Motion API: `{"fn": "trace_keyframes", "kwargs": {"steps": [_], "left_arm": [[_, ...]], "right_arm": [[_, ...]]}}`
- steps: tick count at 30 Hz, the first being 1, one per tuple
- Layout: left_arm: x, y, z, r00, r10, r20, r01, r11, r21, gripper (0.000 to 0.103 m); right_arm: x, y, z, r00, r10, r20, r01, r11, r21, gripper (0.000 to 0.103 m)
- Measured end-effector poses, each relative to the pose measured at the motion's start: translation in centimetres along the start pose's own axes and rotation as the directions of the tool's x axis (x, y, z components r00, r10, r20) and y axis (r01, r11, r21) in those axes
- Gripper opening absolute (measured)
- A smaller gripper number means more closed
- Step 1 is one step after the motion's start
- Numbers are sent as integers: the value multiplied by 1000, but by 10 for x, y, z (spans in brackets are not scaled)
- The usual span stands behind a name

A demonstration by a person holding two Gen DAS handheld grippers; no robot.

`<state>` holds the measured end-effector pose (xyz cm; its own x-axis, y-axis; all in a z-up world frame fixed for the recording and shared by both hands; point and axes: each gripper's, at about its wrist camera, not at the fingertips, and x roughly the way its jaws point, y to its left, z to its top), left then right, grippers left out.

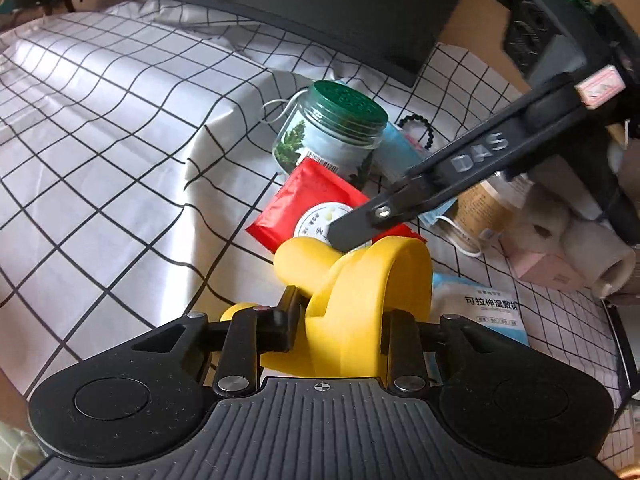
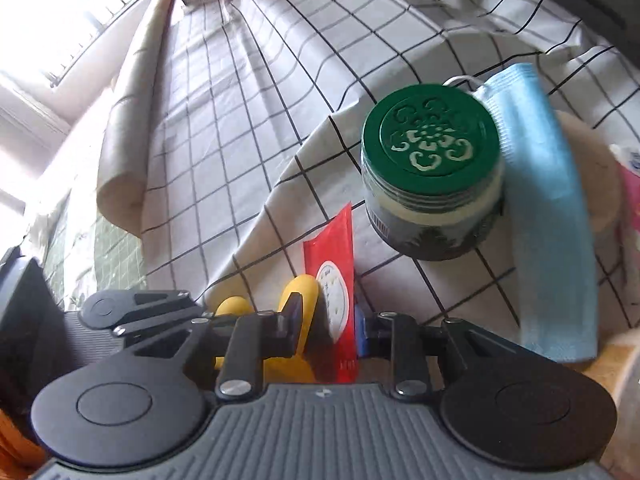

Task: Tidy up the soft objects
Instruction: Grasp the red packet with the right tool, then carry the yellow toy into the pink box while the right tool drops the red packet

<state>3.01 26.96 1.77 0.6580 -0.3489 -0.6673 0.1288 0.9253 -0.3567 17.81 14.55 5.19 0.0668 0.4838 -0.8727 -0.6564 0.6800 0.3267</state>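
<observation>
left gripper (image 1: 340, 316) clamped on yellow toy (image 1: 360, 292) | right gripper (image 2: 332, 336) pinched on red sachet (image 2: 334, 292) | sachet to be lifted slowly, jar (image 2: 432, 184) avoided

Sunlit window (image 2: 60, 20) beside grid-check bedsheet (image 2: 248, 112)

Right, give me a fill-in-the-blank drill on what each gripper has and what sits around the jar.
1. The left gripper is shut on a ____ toy.
2. The right gripper pinches a ____ packet.
3. The jar has a ____ lid.
4. Against the jar leans a light blue face ____.

Missing words: yellow; red; green; mask
</observation>
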Motion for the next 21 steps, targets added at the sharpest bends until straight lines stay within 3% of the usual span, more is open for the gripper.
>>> {"fn": "trace_keyframes", "kwargs": {"steps": [2, 4, 9, 13, 16, 21], "left_arm": [[0, -1, 0, 1000, 0, -4, 0, 1000, 4, 30], [0, 0, 1, 1000, -2, -6, 2, 1000, 6, 30], [-11, 3, 8, 999, 3, 39, -2, 1000, -24, 24], [-26, 4, 31, 995, 20, 102, -19, 1000, -9, 24], [-37, 5, 61, 987, 53, 152, -56, 998, 18, 24], [-53, -7, 118, 965, 86, 249, -106, 992, 70, 24]], "right_arm": [[8, -5, 7, 1000, 26, 3, -26, 999, 43, 23], [6, -9, 10, 999, 46, 16, -47, 994, 97, 6], [-31, -3, 0, 996, -1, 88, -7, 996, 91, 5], [-64, -2, -2, 986, -27, 163, 7, 992, 124, 5], [-100, -5, -3, 970, -48, 237, 13, 989, 149, 5], [-169, -10, -13, 925, -115, 361, 57, 984, 167, 5]]}}
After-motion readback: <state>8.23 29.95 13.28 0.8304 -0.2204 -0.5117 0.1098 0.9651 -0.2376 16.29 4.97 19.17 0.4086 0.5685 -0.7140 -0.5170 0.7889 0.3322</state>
